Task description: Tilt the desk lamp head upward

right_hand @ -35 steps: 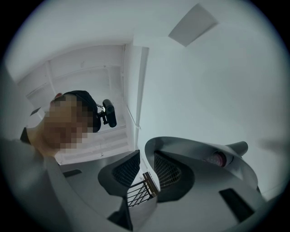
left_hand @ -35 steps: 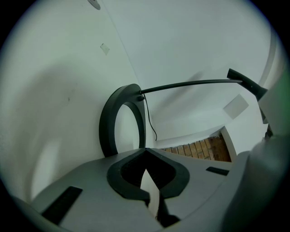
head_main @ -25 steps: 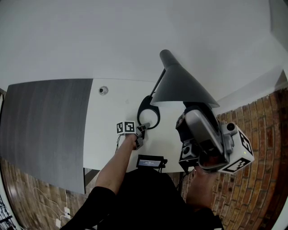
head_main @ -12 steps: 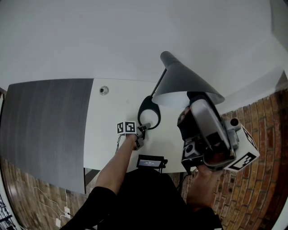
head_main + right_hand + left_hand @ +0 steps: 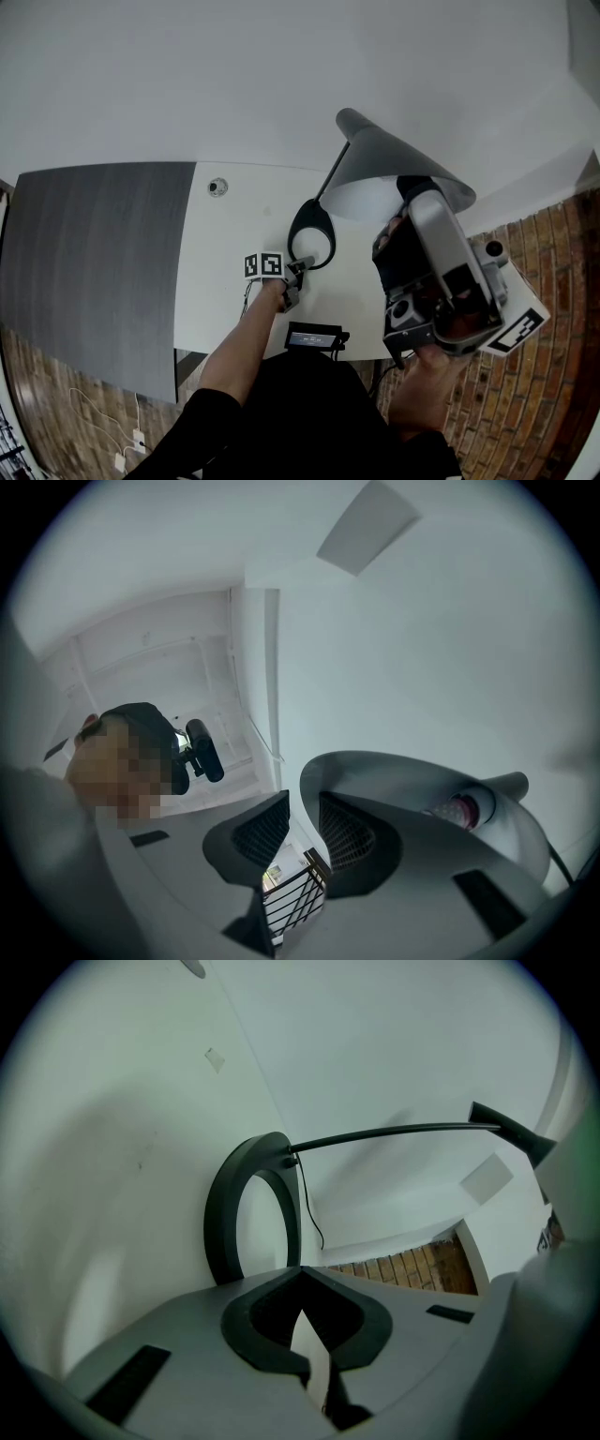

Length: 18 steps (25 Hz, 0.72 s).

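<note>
Head view looks down on a white table (image 5: 225,281) by a white wall (image 5: 281,75), with a brick floor (image 5: 553,253) beside it. A desk lamp (image 5: 375,150) stands on the table. Its base is a black ring (image 5: 295,230). A thin black arm (image 5: 330,173) goes up from the ring, and the grey lamp head (image 5: 408,164) sits at the top, high over the right side of the table. The wide open mouth of the lamp head faces down toward the right gripper (image 5: 405,202), which is up under the rim. Right gripper view shows its jaws apart with the rim in the gap, one jaw inside the lamp head near the bulb (image 5: 459,810) and one jaw outside. The left gripper (image 5: 296,272) is low on the table. Its jaws are closed together with nothing in them, and the tips are right at the near edge of the ring
</note>
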Each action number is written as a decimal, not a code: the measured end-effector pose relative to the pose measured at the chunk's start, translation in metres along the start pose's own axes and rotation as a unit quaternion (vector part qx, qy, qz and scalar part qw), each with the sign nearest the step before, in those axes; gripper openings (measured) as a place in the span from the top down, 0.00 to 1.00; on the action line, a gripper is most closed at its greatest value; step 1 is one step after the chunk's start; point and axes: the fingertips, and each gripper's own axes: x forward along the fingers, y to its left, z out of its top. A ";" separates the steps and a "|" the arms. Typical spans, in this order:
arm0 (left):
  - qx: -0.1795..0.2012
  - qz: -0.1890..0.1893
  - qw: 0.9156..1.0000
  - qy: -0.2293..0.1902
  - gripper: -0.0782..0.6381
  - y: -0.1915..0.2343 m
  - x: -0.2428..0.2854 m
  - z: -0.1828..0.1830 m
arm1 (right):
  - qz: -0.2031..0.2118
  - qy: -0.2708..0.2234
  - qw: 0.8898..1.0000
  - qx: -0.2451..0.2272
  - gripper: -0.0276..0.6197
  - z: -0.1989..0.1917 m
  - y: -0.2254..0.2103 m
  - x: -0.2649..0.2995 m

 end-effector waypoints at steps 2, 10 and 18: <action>0.001 0.000 1.000 0.000 0.88 0.000 -0.001 0.000 | -0.002 -0.002 1.000 0.004 0.80 0.001 0.000 0.002; 0.003 0.000 1.000 0.001 0.88 -0.001 -0.001 0.000 | -0.003 -0.001 1.000 0.005 0.80 0.004 0.002 0.005; 0.002 0.001 1.000 0.004 0.88 0.000 0.001 0.000 | -0.020 -0.001 0.999 -0.032 0.80 -0.004 0.000 -0.005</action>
